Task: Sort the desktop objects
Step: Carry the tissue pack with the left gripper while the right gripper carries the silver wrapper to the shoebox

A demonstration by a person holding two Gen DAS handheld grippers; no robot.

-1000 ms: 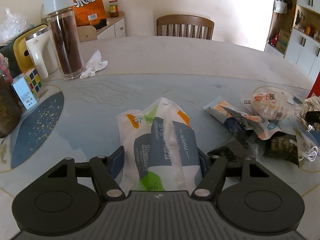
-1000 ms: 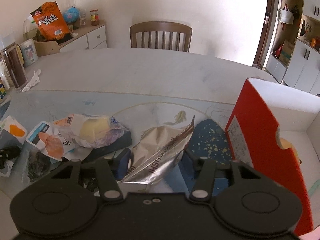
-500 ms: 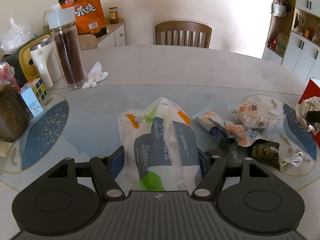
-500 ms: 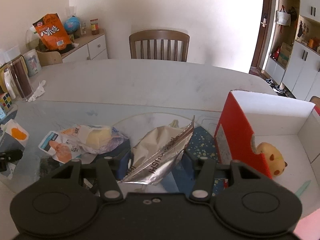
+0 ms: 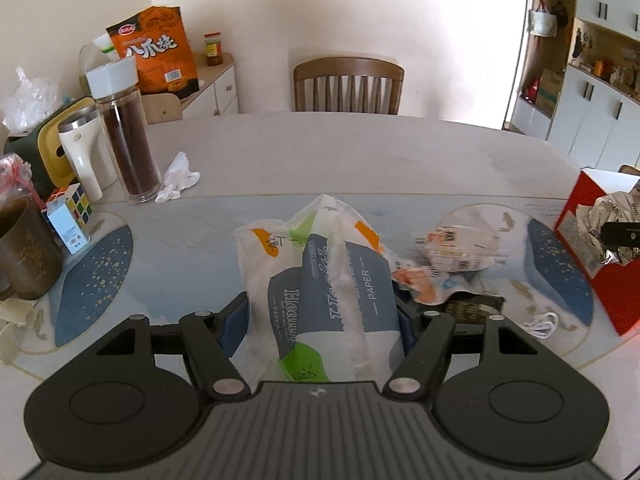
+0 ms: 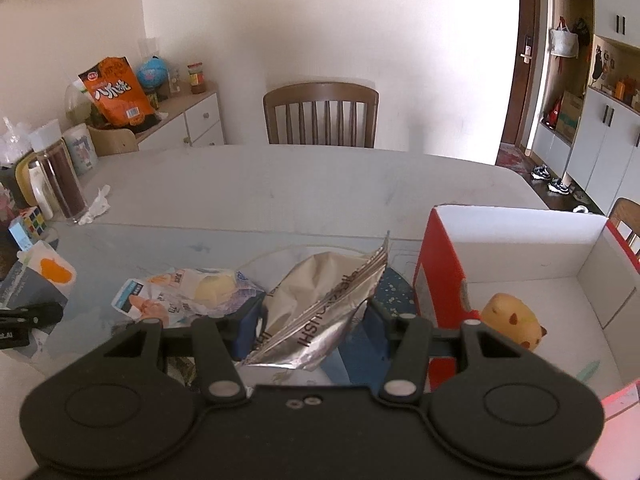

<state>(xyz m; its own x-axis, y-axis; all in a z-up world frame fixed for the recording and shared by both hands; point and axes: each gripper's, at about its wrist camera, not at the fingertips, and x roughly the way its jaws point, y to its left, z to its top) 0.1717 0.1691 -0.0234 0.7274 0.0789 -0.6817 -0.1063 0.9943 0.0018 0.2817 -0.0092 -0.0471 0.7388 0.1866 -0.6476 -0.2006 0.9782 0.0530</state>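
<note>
Now my left claw (image 5: pixel 322 316) clamps the tissue pack (image 5: pixel 320 280), my right claw (image 6: pixel 312 316) grips the foil wrapper (image 6: pixel 320 312); only its camera shows the yellow toy (image 6: pixel 510 320) inside the red box (image 6: pixel 440 276), nearer than before.

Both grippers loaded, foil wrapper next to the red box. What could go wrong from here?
1. The right gripper pinches the crumpled foil wrapper only near its lower end; the loose top could catch the red box wall on the way in.
2. The tissue pack in the left gripper is soft and sticks out far past the jaws, so it may sag or slip.
3. Moving low, it could drag the snack bags lying beside it.
</note>
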